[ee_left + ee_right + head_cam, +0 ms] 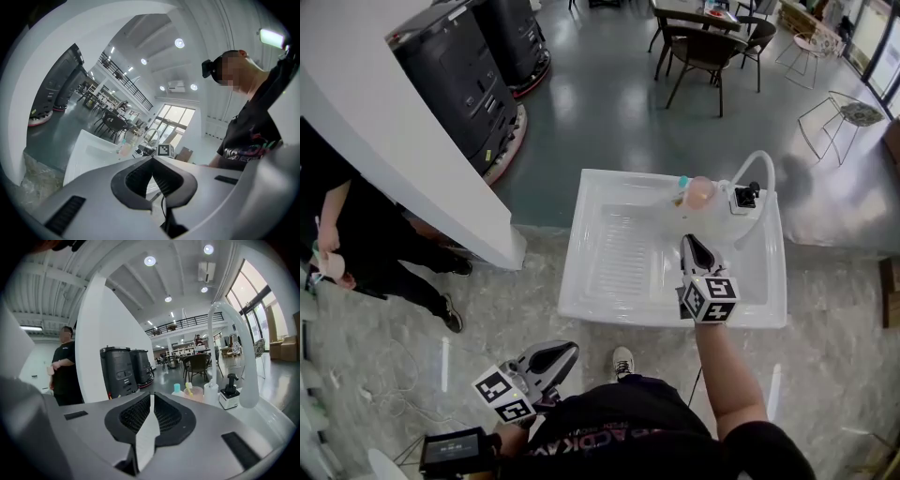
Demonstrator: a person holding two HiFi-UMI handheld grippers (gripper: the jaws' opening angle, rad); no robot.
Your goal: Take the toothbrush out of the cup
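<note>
A pale pink cup (699,193) stands on the back rim of the white sink (609,300), next to the curved white faucet (761,178). In the right gripper view a yellow toothbrush (188,388) sticks up out of the cup (195,393), with a teal-capped bottle (176,389) beside it. My right gripper (687,241) hovers over the basin, pointing at the cup from a short way off; its jaws (152,395) are shut with nothing in them. Low at my left side, my left gripper (572,350) is also shut and empty, far from the sink (151,158).
A black-and-white soap dispenser (746,197) stands right of the cup. Black machines (478,75) and a white partition (403,159) fill the left, where a person in black (337,234) stands. Chairs and a table (705,45) are beyond the sink.
</note>
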